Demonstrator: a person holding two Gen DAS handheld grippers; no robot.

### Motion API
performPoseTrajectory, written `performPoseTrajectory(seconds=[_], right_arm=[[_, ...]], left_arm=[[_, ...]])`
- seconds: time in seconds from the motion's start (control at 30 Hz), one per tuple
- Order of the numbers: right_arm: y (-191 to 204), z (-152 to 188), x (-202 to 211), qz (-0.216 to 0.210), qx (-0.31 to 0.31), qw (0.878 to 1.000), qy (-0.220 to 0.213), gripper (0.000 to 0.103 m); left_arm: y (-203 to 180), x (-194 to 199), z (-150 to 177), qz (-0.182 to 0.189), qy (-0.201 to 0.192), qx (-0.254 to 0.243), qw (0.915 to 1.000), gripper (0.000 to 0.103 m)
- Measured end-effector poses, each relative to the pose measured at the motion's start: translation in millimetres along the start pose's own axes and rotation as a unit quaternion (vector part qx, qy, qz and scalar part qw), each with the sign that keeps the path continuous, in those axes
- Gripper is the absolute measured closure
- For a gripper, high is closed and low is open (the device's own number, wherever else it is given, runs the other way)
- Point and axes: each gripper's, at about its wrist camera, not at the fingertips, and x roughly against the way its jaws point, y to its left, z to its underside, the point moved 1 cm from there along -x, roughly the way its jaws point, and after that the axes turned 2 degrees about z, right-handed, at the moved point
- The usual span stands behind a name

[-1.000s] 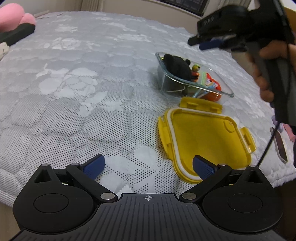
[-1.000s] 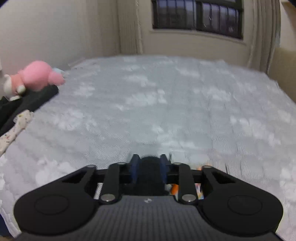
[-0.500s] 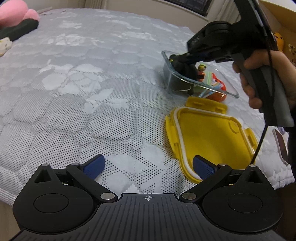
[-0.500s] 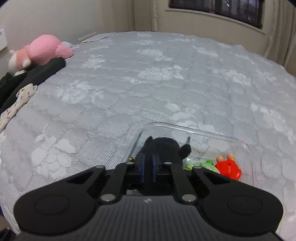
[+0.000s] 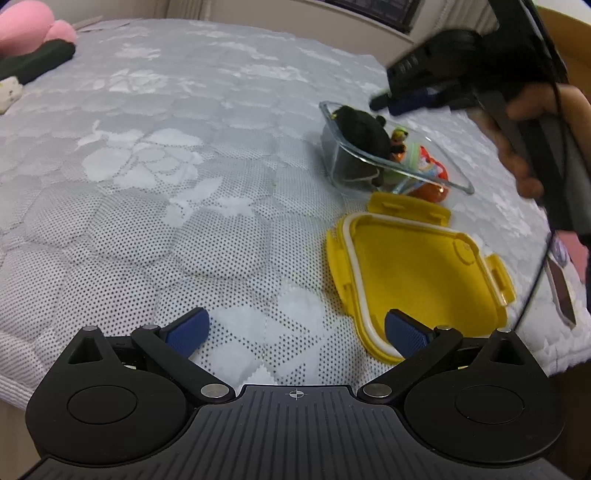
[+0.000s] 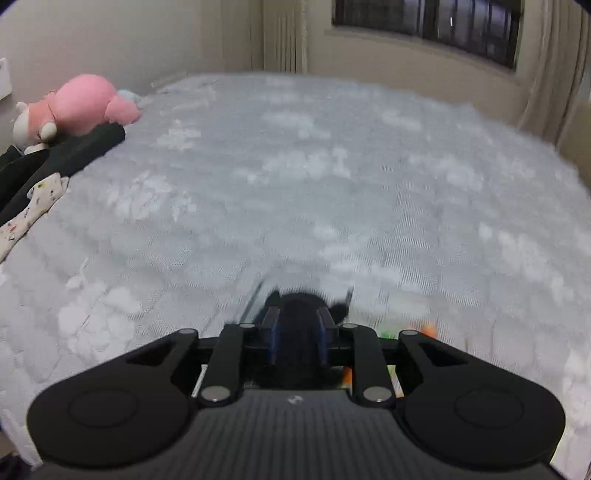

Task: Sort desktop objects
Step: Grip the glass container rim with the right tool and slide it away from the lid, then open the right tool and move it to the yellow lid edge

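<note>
Left hand-held gripper, fingers spread wide and empty, hovers over a quilted bed near a yellow lid. Right hand-held gripper, slightly parted, hangs above a glass container holding a black plush toy.

a grey quilted bed beneath a dark window, beige curtains.

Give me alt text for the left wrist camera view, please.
A clear glass container holding a black plush toy and small colourful toys sits on a grey quilted mattress, with its yellow lid lying beside it. The open left gripper fills the foreground; the hand-held right gripper hovers above the container.
</note>
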Motion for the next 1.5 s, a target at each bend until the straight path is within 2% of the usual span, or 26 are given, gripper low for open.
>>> performPoseTrajectory(seconds=[0.07,0.1,0.2,0.33,0.47,0.7,0.8,1.03,1.2,1.5], right_arm=[[-0.5,6.5,-14.1,0.004,-0.006,0.999,0.036,0.081],[0.6,11.4,-20.3,0.009,-0.009,0.999,0.034,0.081],[11.9,15.2,-23.3,0.037,0.007,0.999,0.016,0.079],[20.4,21.7,-19.3,0.054,0.028,0.998,-0.009,0.079],[11.9,35.8,10.8,0.034,0.021,0.998,-0.044,0.077],[-14.8,67.2,71.4,0.012,0.034,0.995,-0.096,0.049],[-32.4,82.9,90.5,0.013,0.034,0.993,-0.115,0.038],[-82.6,118.3,96.0,0.018,0.005,0.994,-0.104,0.032],[-112.0,144.6,78.0,0.019,-0.033,0.997,-0.069,0.032],[-128.5,163.3,62.0,0.002,-0.065,0.997,-0.046,0.032]], left_arm=[[-2.4,-1.9,1.0,0.000,0.003,-0.006,1.0000,0.000],[-4.0,-2.8,1.8,0.000,0.005,-0.011,0.9999,0.000],[-8.0,-3.4,2.0,-0.007,0.009,-0.018,0.9998,0.000],[-12.4,-2.1,0.6,-0.018,0.011,-0.019,0.9996,0.000],[-22.7,-2.4,-0.5,-0.035,0.016,-0.031,0.9988,0.000],[-72.9,-13.3,-1.9,-0.052,0.028,-0.087,0.9945,0.000],[-97.7,-18.8,1.3,-0.061,0.034,-0.124,0.9898,0.000],[-133.4,-34.2,10.5,-0.102,0.047,-0.192,0.9750,0.000],[-144.7,-35.6,13.4,-0.122,0.046,-0.223,0.9661,0.000],[-160.5,-33.0,20.4,-0.145,0.026,-0.280,0.9486,0.000]])
